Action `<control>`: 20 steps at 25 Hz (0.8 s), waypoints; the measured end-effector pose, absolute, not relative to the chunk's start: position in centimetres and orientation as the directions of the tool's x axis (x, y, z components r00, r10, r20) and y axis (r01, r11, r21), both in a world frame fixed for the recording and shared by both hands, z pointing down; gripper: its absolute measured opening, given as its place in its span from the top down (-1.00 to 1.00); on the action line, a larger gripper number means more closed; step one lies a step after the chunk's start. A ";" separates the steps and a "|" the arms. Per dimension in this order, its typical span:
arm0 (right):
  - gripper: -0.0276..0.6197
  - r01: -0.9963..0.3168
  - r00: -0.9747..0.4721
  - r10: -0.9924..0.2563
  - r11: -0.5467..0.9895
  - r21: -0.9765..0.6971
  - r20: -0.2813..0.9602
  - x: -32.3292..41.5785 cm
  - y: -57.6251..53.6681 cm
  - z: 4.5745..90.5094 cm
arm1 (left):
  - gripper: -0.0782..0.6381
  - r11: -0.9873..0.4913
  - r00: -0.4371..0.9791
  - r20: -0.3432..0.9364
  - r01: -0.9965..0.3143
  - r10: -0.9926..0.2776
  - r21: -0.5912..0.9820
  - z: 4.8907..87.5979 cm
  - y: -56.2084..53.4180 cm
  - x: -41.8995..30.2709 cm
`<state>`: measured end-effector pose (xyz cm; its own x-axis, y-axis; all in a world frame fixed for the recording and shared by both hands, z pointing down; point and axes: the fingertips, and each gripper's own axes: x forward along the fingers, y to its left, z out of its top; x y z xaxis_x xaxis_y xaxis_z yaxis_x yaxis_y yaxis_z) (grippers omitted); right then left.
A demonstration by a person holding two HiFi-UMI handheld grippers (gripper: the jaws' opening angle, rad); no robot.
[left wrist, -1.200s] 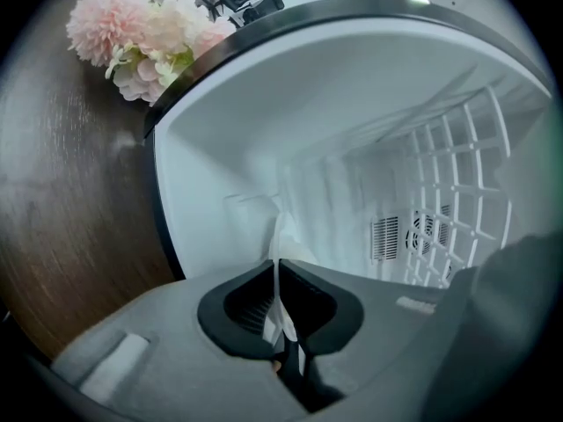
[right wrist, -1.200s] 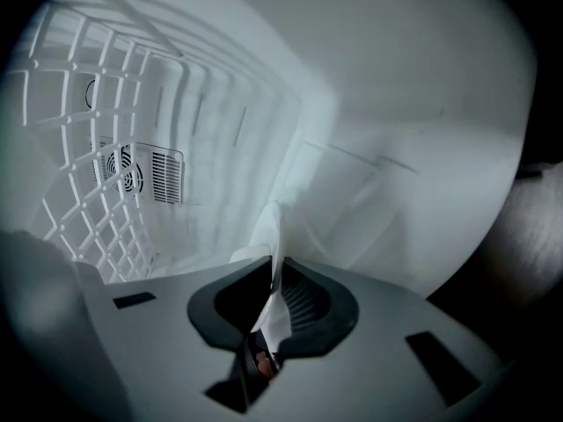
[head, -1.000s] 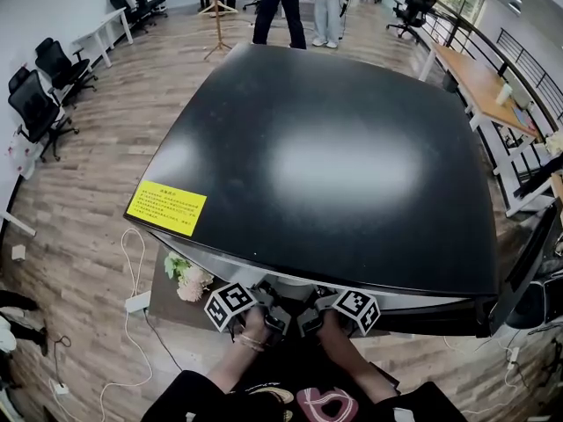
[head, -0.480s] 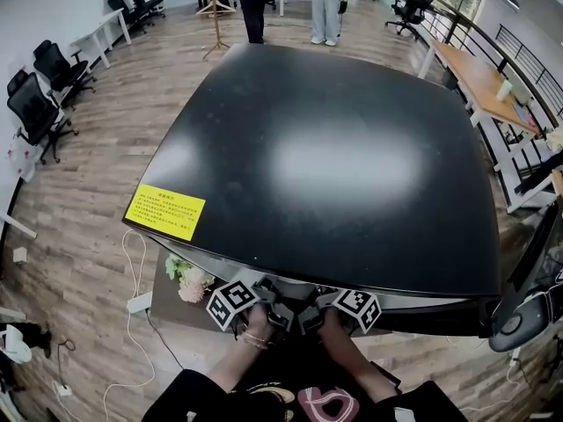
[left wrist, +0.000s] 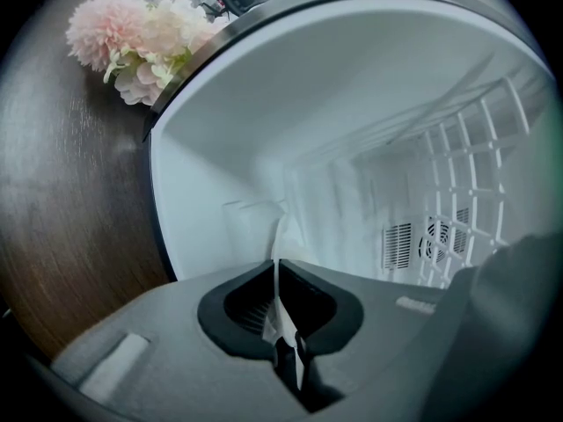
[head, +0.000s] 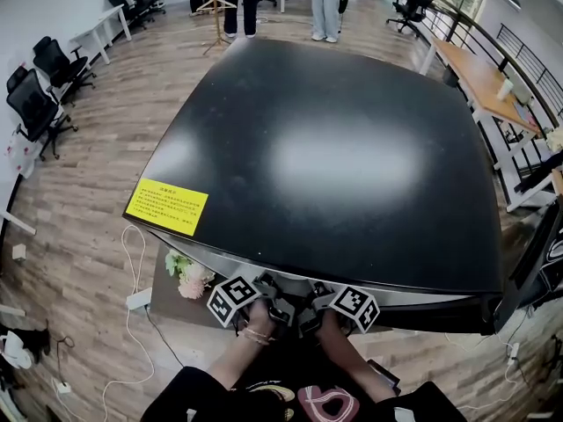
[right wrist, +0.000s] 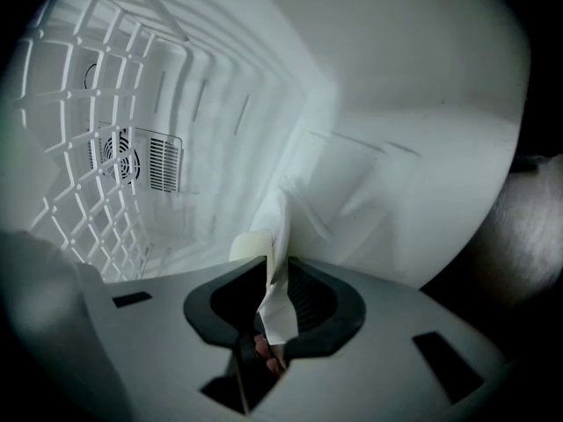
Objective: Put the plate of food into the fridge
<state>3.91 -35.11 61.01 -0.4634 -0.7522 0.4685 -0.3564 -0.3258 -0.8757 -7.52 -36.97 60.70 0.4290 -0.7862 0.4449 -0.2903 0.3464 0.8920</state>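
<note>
I look down on the fridge's black top [head: 334, 156]; both grippers reach in under its front edge, and only their marker cubes [head: 230, 301] [head: 354, 306] and the hands show. My left gripper [left wrist: 278, 266] is shut on the plate's thin white rim [left wrist: 280, 236] inside the white fridge [left wrist: 264, 130]. The jaws of my right gripper [right wrist: 277, 262] have just been opening; the rim [right wrist: 274, 236] still stands between them with a gap at its sides. The plate's middle and the food are hidden by the grippers' bodies.
A white wire rack [right wrist: 79, 148] and a fan vent [right wrist: 163, 165] line the fridge's inside; the same rack [left wrist: 475, 174] shows at the left gripper view's right. Pink flowers [head: 186, 280] sit on a dark wooden surface [left wrist: 53, 192] left of the fridge. People [head: 325, 3] stand far off.
The people at the far end have walked left. Both marker cubes and hands stay at about the same spot under the fridge's front edge.
</note>
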 end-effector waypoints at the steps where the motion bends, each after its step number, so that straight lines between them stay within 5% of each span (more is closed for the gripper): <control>1: 0.67 -0.355 -0.465 -0.752 -0.324 -0.877 0.467 3.9 -35.0 60.9 | 0.73 0.347 0.428 0.447 -0.293 -0.785 0.891 60.7 -37.0 -7.5; 15: 0.70 -0.326 -0.506 -0.734 -0.324 -0.888 0.453 3.4 -33.4 61.0 | 0.70 0.352 0.384 0.515 -0.420 -0.766 0.836 61.3 -36.5 -7.4; 20: 0.71 -0.320 -0.515 -0.731 -0.320 -0.892 0.447 3.4 -33.2 61.1 | 0.43 0.320 0.341 0.507 -0.476 -0.792 0.819 60.4 -36.8 -7.7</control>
